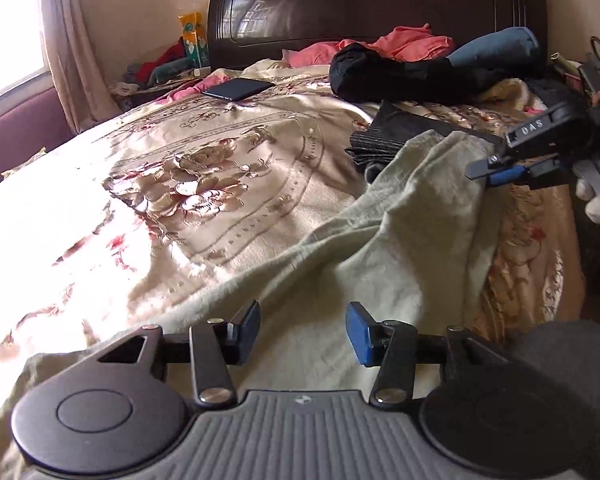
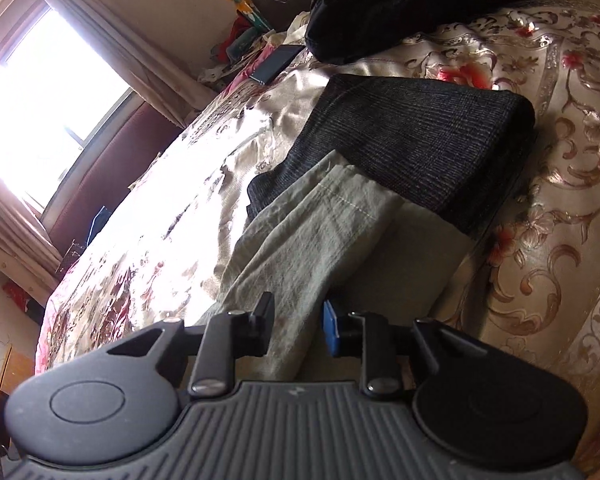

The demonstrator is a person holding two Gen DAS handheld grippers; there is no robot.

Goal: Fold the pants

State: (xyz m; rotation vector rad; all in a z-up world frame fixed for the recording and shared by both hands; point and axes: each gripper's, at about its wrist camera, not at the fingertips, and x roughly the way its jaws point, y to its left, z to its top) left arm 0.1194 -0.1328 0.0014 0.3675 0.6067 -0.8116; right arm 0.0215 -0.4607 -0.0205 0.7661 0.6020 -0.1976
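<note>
Crowded floral bedspread [image 1: 204,184]: folded dark ribbed garment [image 2: 416,148] just beyond pants hem, black clothing heap [image 1: 400,74] and phone [image 1: 238,89] further toward headboard [image 1: 376,4]. Pale green pants [image 1: 380,240] stretched lengthwise from near edge toward dark garment, hem end overlapping it. Left gripper [image 1: 303,330] parted above pants, grasping nothing. Right gripper [image 2: 298,322] clenched on pants fabric, lifting it.

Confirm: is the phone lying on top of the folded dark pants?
No. The phone lies on the bedspread near the headboard, well apart from the folded dark pants.
</note>
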